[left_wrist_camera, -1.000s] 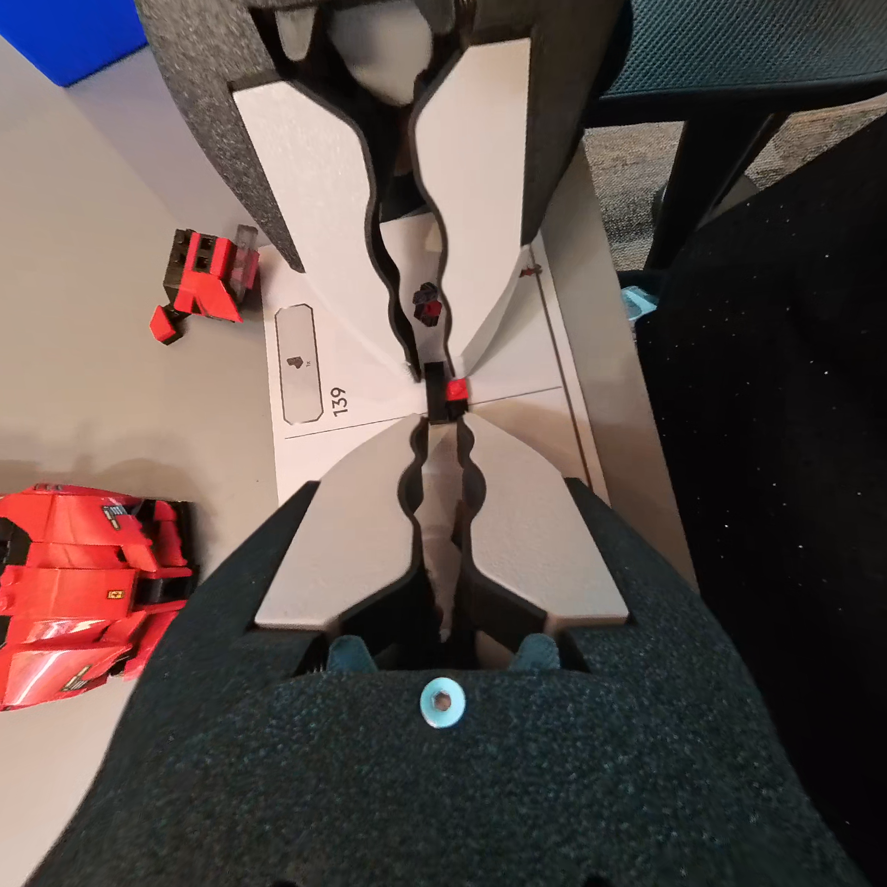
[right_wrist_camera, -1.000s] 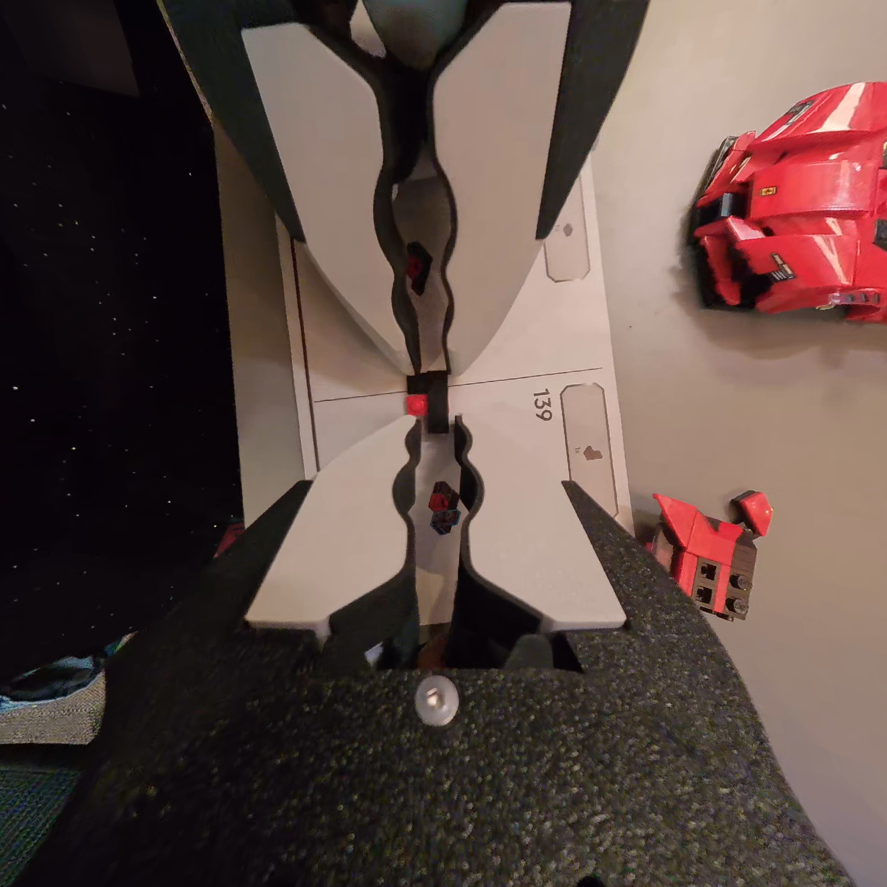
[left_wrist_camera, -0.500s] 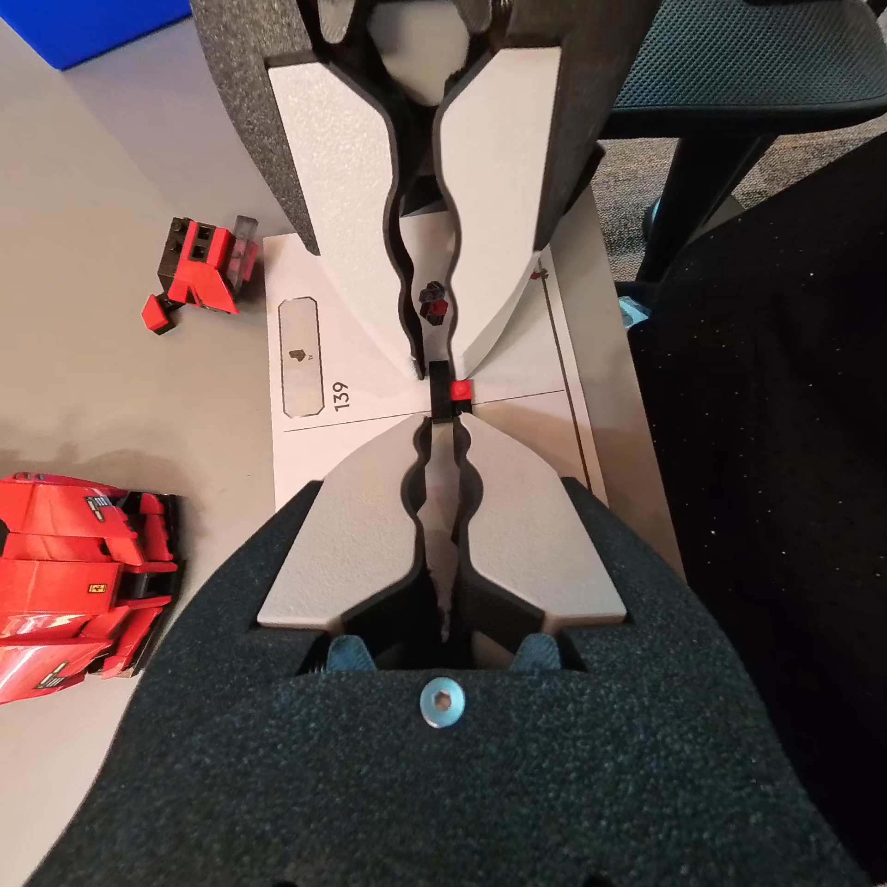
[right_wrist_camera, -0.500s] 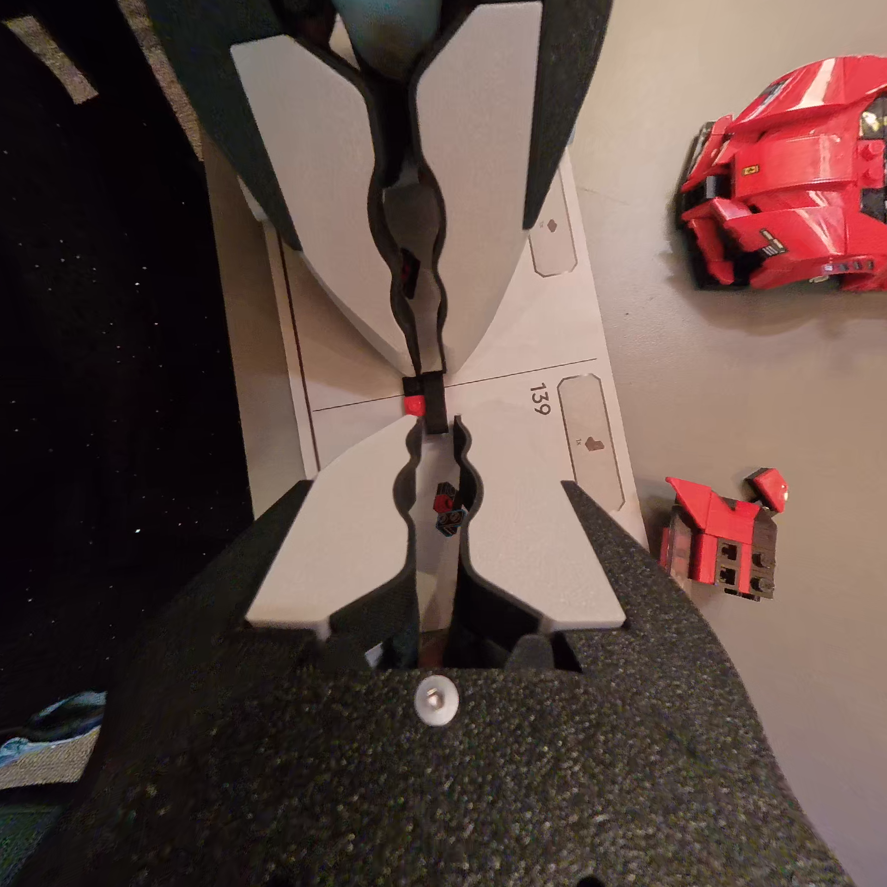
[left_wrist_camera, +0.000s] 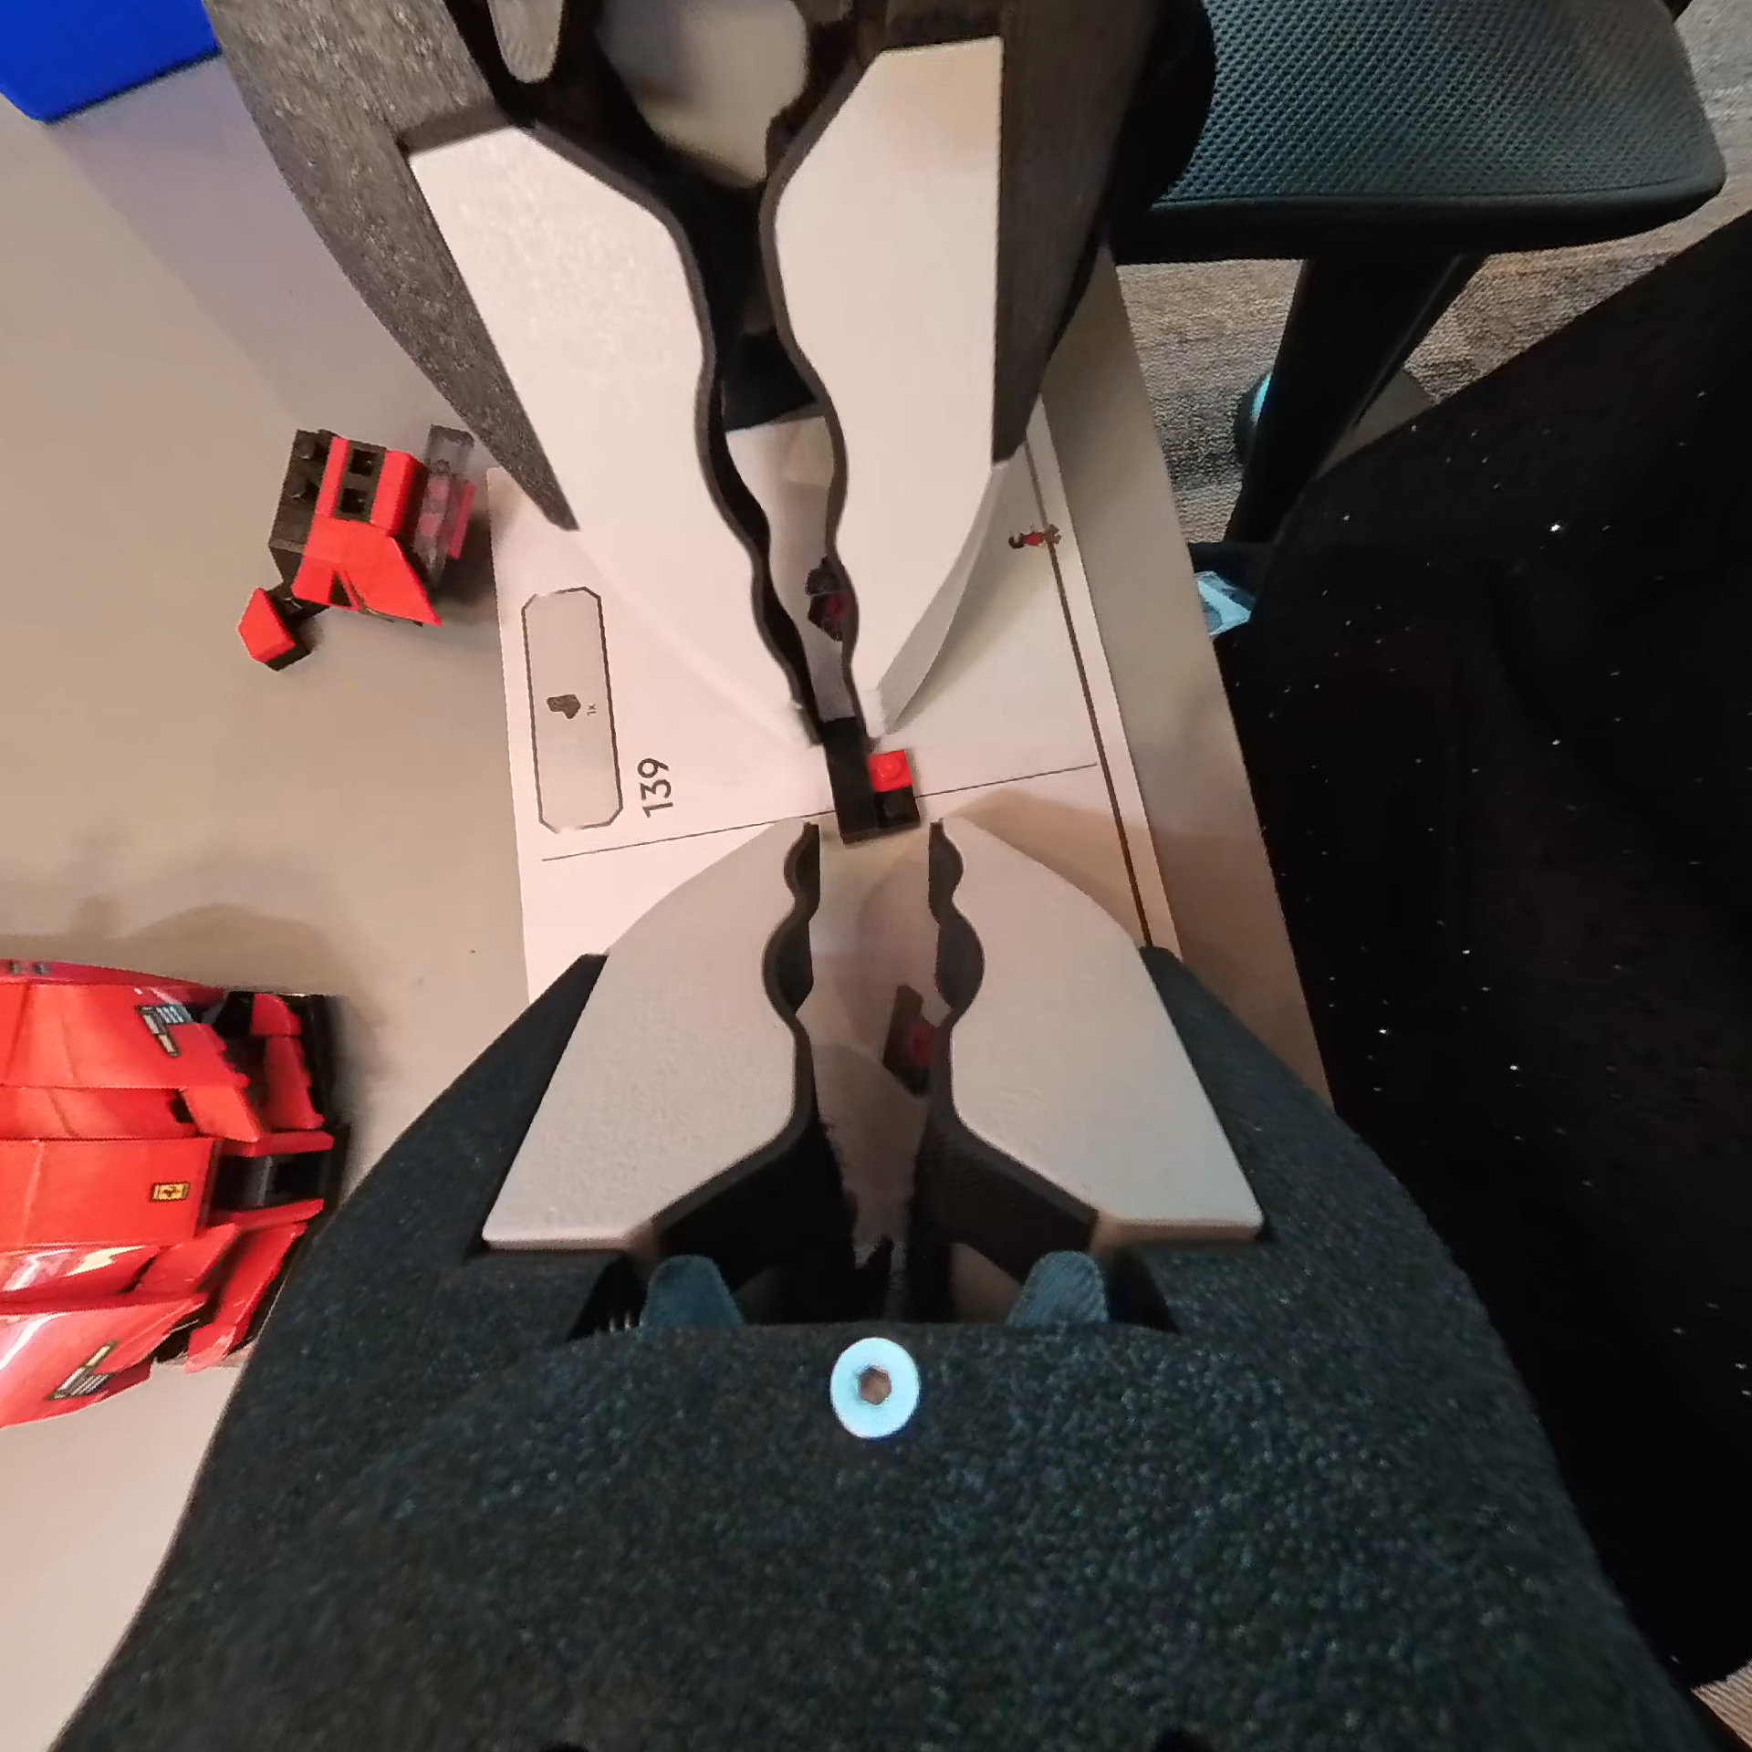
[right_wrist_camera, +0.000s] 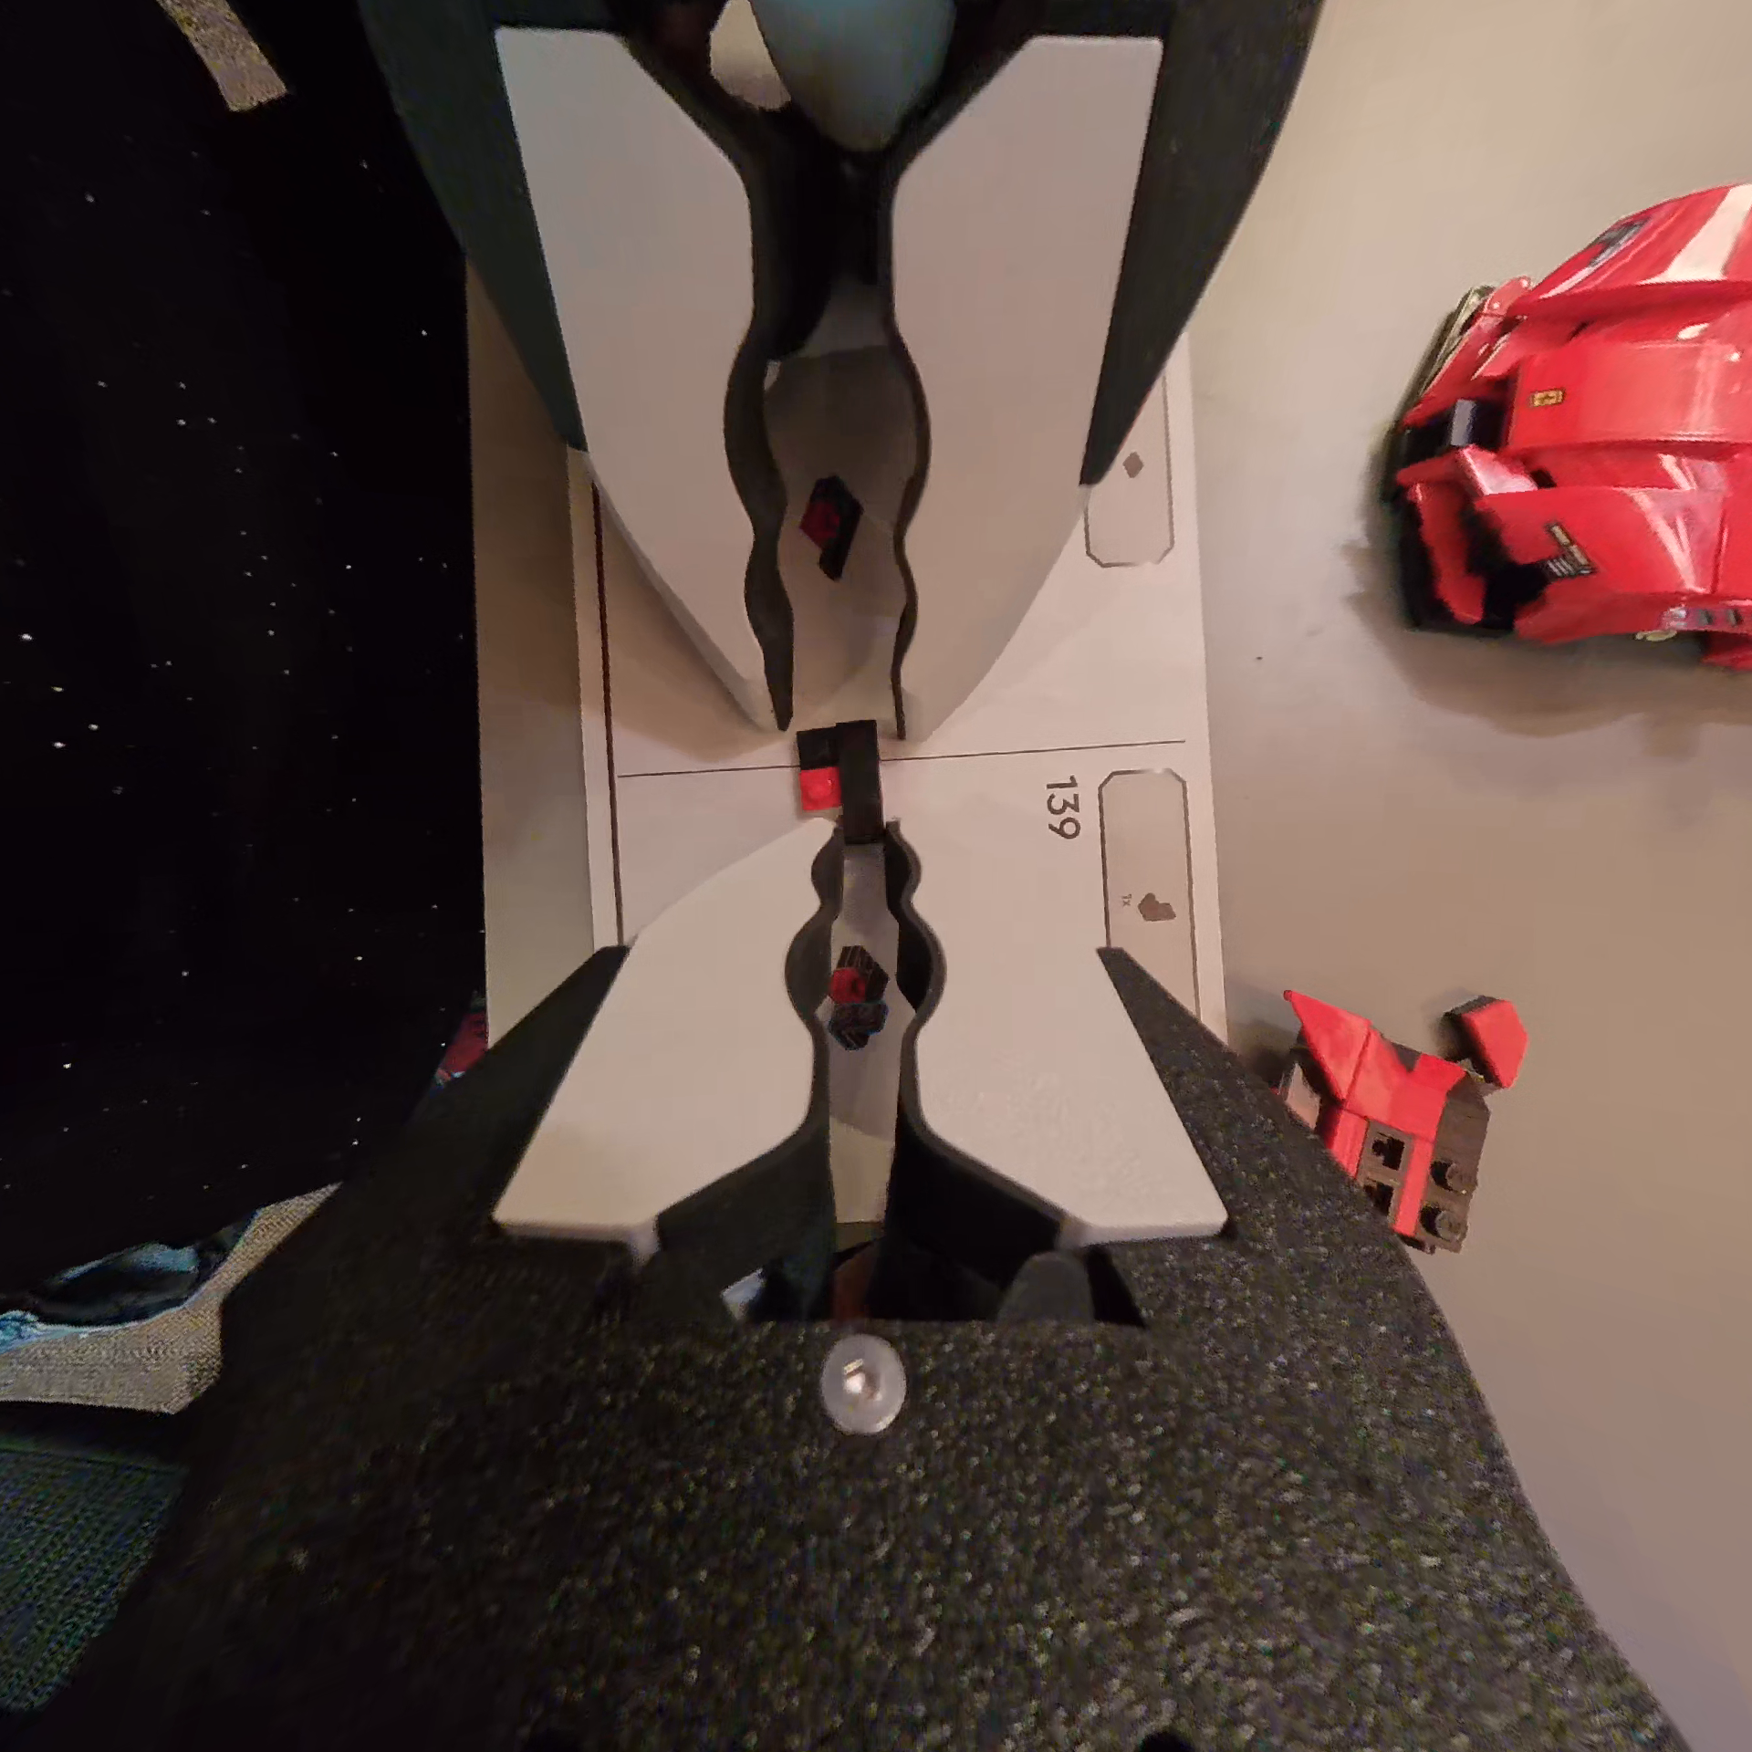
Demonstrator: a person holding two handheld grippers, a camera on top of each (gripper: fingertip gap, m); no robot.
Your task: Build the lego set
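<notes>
Here, two grippers meet tip to tip over an open instruction booklet point(left_wrist_camera: 664, 758) that lies at the edge of a grey table point(left_wrist_camera: 190, 758). Between them is a tiny lego piece point(left_wrist_camera: 877, 782): a thin black bar with a small red square stud block and a black one stuck on its side. The right gripper point(right_wrist_camera: 861, 834) pinches one end of the black bar with its fingers pressed close on it. The left gripper point(left_wrist_camera: 867, 834) has its fingers spread a little, and the other end of the piece sits just at its tips; I cannot tell if they touch it. The piece hangs above the booklet page, over a thin line printed across it. On the table well off to the side sits a shiny red lego car point(left_wrist_camera: 142, 1166) with black parts. Nearer the booklet lies a small red and black lego chunk point(left_wrist_camera: 355, 545) with a slanted red top. A black mesh chair point(left_wrist_camera: 1422, 114) stands past the table edge.
</notes>
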